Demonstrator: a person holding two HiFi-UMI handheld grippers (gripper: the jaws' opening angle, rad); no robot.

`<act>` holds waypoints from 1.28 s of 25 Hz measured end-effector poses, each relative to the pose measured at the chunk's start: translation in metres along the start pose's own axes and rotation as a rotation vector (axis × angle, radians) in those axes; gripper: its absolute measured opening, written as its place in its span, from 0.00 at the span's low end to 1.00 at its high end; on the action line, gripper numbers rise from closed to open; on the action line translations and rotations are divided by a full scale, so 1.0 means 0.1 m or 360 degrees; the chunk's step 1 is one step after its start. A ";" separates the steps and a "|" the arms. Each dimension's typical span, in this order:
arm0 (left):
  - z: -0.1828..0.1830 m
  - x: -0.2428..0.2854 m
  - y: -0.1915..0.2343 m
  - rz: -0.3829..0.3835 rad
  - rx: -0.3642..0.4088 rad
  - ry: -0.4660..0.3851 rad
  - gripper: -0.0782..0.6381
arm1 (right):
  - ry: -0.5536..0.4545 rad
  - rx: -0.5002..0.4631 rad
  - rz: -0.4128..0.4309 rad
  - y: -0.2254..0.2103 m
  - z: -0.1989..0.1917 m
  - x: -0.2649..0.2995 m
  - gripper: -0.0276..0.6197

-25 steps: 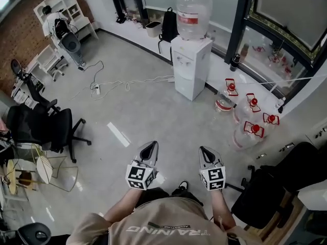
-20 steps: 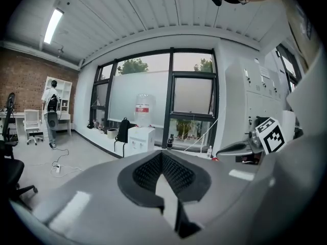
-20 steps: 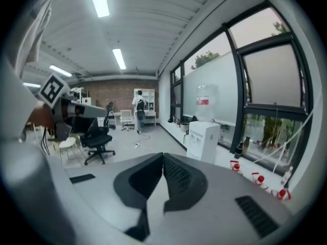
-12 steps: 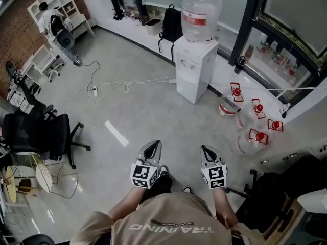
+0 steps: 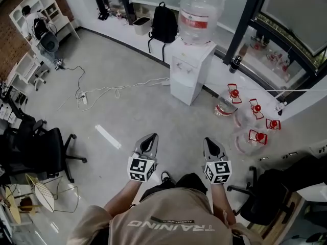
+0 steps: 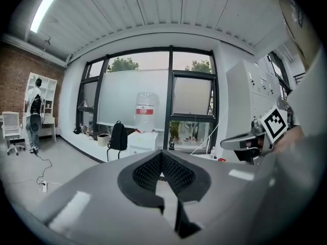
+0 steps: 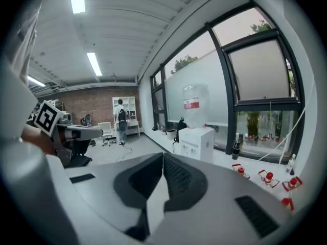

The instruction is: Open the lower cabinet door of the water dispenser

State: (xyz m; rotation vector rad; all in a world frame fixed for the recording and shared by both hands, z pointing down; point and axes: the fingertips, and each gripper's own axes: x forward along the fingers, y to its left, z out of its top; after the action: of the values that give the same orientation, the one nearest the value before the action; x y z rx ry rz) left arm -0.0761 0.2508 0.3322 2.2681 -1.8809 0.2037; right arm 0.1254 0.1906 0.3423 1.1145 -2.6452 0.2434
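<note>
My left gripper [image 5: 150, 138] and right gripper [image 5: 211, 142] both have their fingers pressed together with nothing between them, and they hang side by side over the floor. Well ahead of the tips, a little nearer the right pair, stands the white water dispenser [image 5: 190, 68]. Its lower cabinet door [image 5: 180, 90] is shut. A clear bottle [image 5: 200, 11] sits on top; I cannot tell how full it is. Ahead and to the right of the right fingers, red-capped jugs [image 5: 247, 136] cluster on the floor.

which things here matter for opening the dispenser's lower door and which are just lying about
For the job: water dispenser, left gripper, right gripper.
Lying about: backpack, water jugs, office chair, cable.
</note>
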 end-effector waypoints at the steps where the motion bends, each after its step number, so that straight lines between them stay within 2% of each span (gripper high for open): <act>1: 0.00 0.07 0.05 -0.0005 -0.0020 -0.0001 0.12 | 0.0035 0.0006 -0.0004 -0.01 -0.06 0.04 0.06; 4: 0.02 0.28 0.25 0.0014 -0.0076 0.0002 0.12 | 0.0124 0.0021 -0.0008 -0.08 -0.19 0.25 0.06; 7: 0.03 0.60 0.43 0.0023 -0.0082 0.0029 0.12 | 0.0125 0.0028 -0.0018 -0.28 -0.17 0.56 0.06; 11: 0.10 1.13 0.70 0.0057 0.0000 0.0031 0.12 | 0.0076 0.0044 -0.0008 -0.65 -0.10 1.15 0.06; 20: 0.78 2.27 1.15 0.0060 0.0078 -0.0016 0.12 | -0.0001 -0.0013 0.0041 -1.31 0.56 2.20 0.06; 26: 0.83 2.68 1.41 0.0104 -0.0016 -0.0021 0.12 | 0.0037 -0.0016 0.0120 -1.35 0.67 2.70 0.06; 32: 0.78 3.05 1.73 0.0041 -0.0049 0.0015 0.12 | 0.0097 0.0004 0.0099 -1.32 0.65 3.07 0.06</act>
State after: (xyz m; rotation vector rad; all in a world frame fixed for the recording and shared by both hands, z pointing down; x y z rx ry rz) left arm -0.1899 -0.0896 0.3347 2.2204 -1.8959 0.1879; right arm 0.0026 -0.1250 0.3799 1.0103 -2.6294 0.2884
